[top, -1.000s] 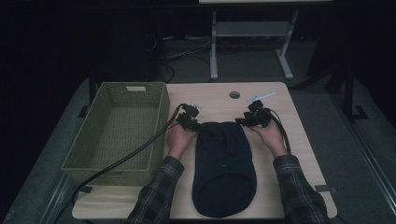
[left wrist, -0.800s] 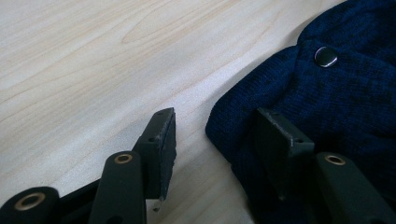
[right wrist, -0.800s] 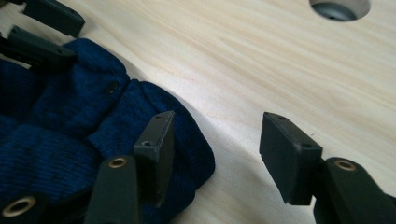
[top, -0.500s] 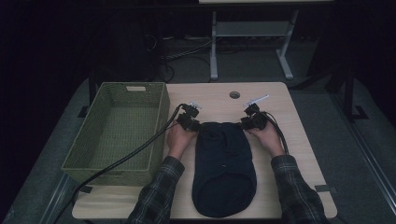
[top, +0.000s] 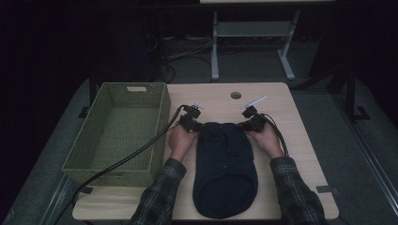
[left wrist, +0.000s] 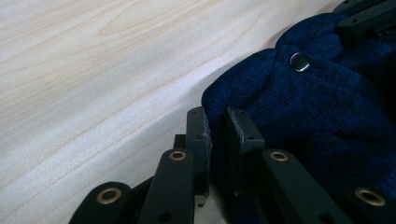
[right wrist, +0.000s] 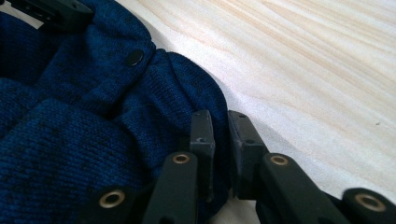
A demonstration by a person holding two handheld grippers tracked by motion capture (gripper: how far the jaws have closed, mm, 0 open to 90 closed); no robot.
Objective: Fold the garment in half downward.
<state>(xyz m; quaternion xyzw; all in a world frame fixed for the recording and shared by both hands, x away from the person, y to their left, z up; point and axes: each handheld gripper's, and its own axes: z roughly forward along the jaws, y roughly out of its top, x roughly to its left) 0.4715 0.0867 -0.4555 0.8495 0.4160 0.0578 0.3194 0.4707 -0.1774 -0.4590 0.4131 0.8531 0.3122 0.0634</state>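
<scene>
Your left gripper point(top: 191, 123) and right gripper point(top: 250, 123) have just been closing; each now pinches a far corner of the dark blue knit garment point(top: 225, 168), which lies flat mid-table point(top: 291, 140). The green woven basket point(top: 162, 108) at the left holds nothing. Its rim label is unreadable.

txt: none legible | labels/brands: none | nos./signs: none
</scene>
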